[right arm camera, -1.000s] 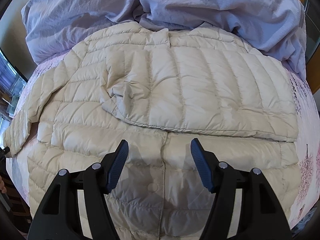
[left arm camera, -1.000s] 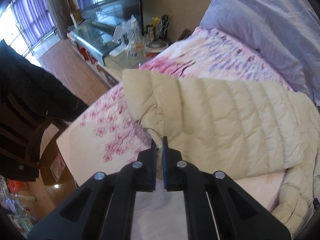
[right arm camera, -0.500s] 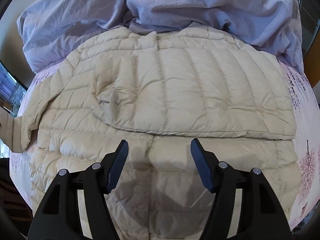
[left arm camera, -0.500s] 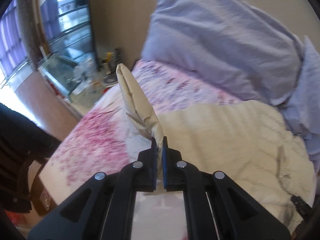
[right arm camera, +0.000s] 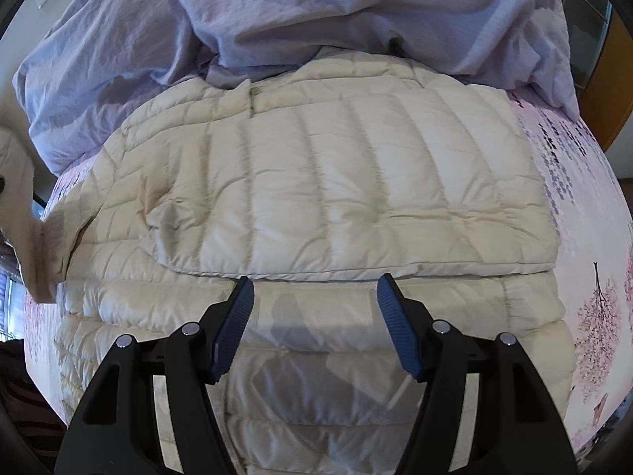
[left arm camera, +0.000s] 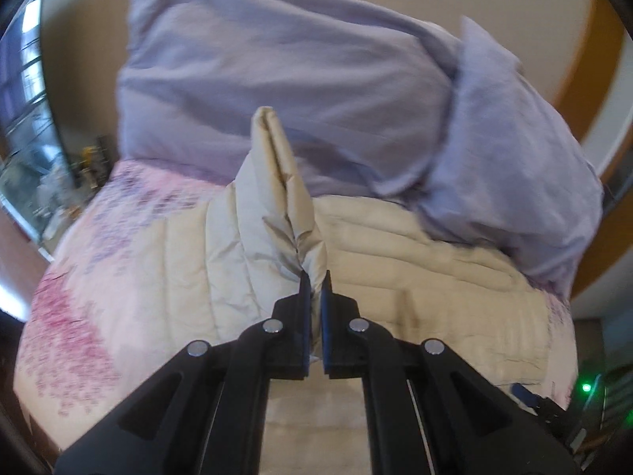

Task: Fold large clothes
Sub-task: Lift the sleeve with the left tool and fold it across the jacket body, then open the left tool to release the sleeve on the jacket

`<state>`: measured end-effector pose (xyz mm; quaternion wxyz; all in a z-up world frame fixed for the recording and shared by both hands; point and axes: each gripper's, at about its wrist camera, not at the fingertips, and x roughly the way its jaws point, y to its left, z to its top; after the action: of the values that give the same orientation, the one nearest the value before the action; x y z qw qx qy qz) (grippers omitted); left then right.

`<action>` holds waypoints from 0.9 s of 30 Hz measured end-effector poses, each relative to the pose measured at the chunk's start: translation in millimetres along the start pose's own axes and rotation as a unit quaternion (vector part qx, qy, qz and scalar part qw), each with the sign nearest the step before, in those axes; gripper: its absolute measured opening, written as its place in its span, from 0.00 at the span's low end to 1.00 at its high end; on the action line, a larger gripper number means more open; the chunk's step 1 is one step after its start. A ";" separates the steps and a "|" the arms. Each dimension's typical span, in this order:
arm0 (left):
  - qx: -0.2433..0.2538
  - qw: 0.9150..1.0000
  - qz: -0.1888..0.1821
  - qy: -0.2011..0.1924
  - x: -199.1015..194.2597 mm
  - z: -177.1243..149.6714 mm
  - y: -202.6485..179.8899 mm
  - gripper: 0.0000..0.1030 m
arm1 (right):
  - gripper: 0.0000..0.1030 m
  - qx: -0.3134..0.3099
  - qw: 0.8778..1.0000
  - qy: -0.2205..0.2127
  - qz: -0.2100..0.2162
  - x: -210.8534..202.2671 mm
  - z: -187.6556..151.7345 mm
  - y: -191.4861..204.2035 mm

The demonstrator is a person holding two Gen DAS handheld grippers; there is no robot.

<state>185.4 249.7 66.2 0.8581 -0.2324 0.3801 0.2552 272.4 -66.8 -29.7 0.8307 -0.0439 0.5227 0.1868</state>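
A: Where is the jacket (right arm camera: 336, 206)?
B: The cream quilted jacket fills the centre of the right wrist view, spread on the floral bedsheet (right arm camera: 585, 245), with 1 sleeve folded flat across its body. A lilac duvet (right arm camera: 316, 12) is bunched along the upper edge, touching the collar.
A: And the left gripper (left arm camera: 315, 277)?
B: Lower centre of its frame, its 2 fingers pinched together on the other sleeve (left arm camera: 277, 182), which stands up in a ridge toward the upper middle.
A: The right gripper (right arm camera: 314, 283)?
B: Lower centre, fingers spread apart and holding nothing, just above the folded sleeve's hem.
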 end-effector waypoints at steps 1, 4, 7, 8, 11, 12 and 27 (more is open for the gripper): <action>0.009 1.000 -0.010 0.003 4.5 -0.3 -14.2 0.04 | 0.64 0.002 1.000 0.000 0.000 -0.2 0.5 -3.1; 0.028 0.999 -0.040 0.016 16.0 -3.9 -49.5 0.04 | 0.64 0.009 1.000 -0.001 -0.001 -0.1 1.1 -11.6; 0.046 0.997 -0.060 0.026 24.0 -10.9 -76.3 0.04 | 0.64 0.018 1.000 0.000 -0.002 1.1 1.6 -19.4; 0.051 0.996 -0.066 0.029 26.0 -13.2 -83.4 0.04 | 0.64 0.020 1.000 0.001 -0.002 1.9 2.0 -21.0; 0.063 0.994 -0.083 0.043 34.3 -21.5 -106.5 0.04 | 0.64 0.023 1.000 0.003 -0.002 4.1 3.5 -24.2; 0.066 0.993 -0.087 0.047 37.0 -24.7 -112.9 0.04 | 0.64 0.023 1.000 0.004 -0.001 4.9 4.0 -24.6; 0.128 0.984 -0.097 0.075 44.9 -52.3 -153.2 0.41 | 0.64 0.023 1.000 -0.010 -0.001 3.9 15.9 -26.7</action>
<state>277.7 113.8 31.5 0.8703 -0.1749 0.4489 0.1021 296.9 -86.3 -29.3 0.8369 -0.0233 0.5185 0.1738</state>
